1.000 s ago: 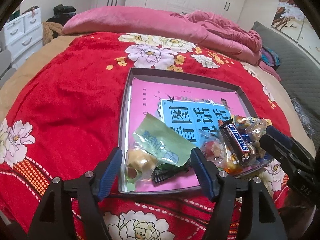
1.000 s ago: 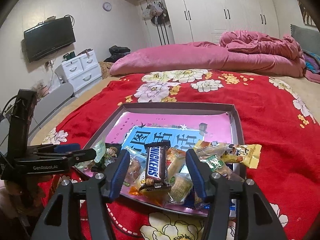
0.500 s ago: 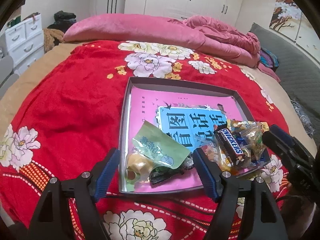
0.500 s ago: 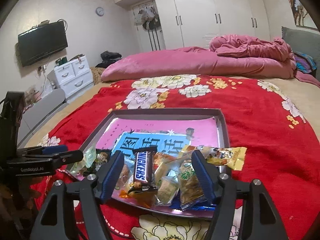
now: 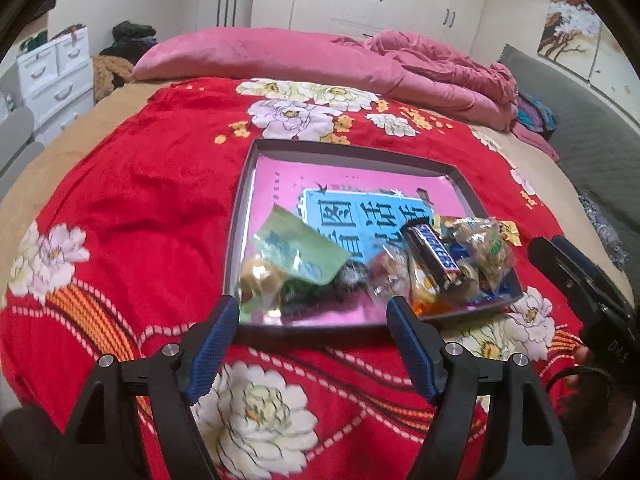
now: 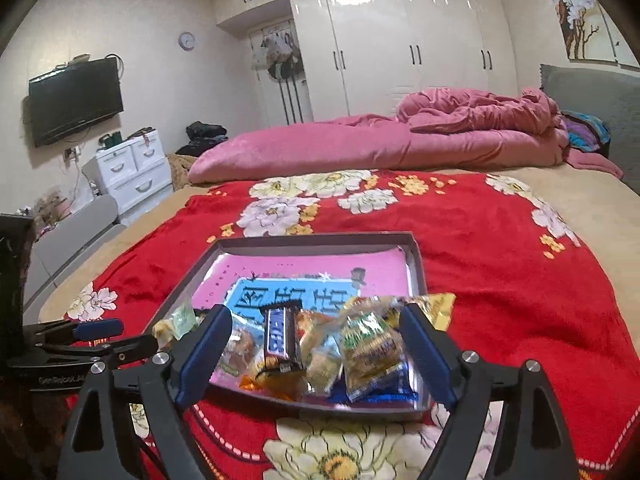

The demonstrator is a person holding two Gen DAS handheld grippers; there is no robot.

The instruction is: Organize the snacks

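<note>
red floral blanket (image 5: 152, 200), pink-lined tray (image 5: 240, 216)

One tray (image 5: 240, 216); one Snickers bar (image 5: 434, 258); two grippers (image 5: 312, 320) (image 6: 316, 332).

Right gripper (image 6: 316, 356) fingers just opened wider, nothing gripped, both grippers drawn back from tray (image 5: 356, 152)

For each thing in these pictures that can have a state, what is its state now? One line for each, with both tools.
Left tool: open, empty; jaws have just opened slightly.
Right tool: open, nothing gripped; jaws have just been opening.
Shallow grey tray with pink lining: uncovered, flat on the red floral blanket.
Brown Snickers bar: wrapped, lying on the snack pile.
Green flat packet: sealed, lying in tray.
White wardrobe doors: closed.
Wall television: off.
</note>
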